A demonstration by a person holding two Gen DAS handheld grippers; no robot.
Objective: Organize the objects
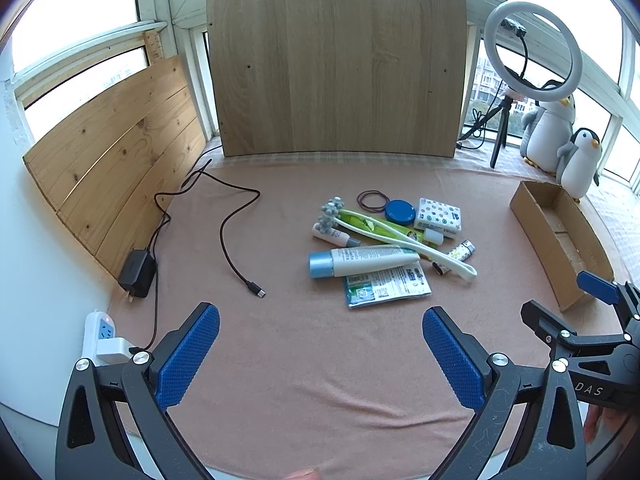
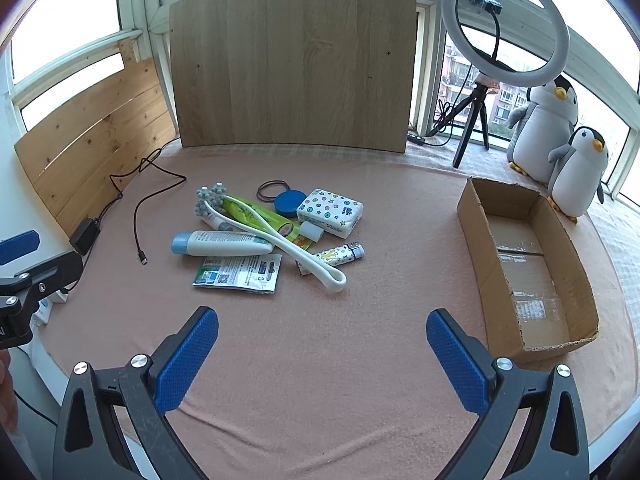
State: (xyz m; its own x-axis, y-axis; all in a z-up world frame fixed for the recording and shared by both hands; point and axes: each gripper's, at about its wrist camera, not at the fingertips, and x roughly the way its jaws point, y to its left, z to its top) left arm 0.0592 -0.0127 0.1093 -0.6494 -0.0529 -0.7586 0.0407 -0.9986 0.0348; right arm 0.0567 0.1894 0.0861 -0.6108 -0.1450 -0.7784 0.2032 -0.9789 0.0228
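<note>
A pile of toiletries lies mid-table on the pink cloth [image 2: 320, 380]. It holds a white tube with a blue cap [image 2: 224, 243], a green-and-white sachet [image 2: 238, 272], a white roller massager [image 2: 304, 256], a blue round tin [image 2: 289, 202], a patterned tissue pack [image 2: 332, 212], hair ties [image 2: 270, 190] and a small patterned tube [image 2: 340, 254]. An empty cardboard box [image 2: 484, 272] stands to the right. My right gripper [image 2: 322, 316] is open, short of the pile. My left gripper [image 1: 320, 316] is open too, nearer than the tube [image 1: 368, 260] and sachet [image 1: 388, 286].
A black USB cable [image 1: 240, 240], charger [image 1: 138, 274] and power strip [image 1: 100, 336] lie at the left. Wooden boards [image 2: 292, 60] stand against the windows at the back and left. A ring light [image 2: 504, 20] on a tripod and two penguin plushes [image 2: 540, 128] are at the back right.
</note>
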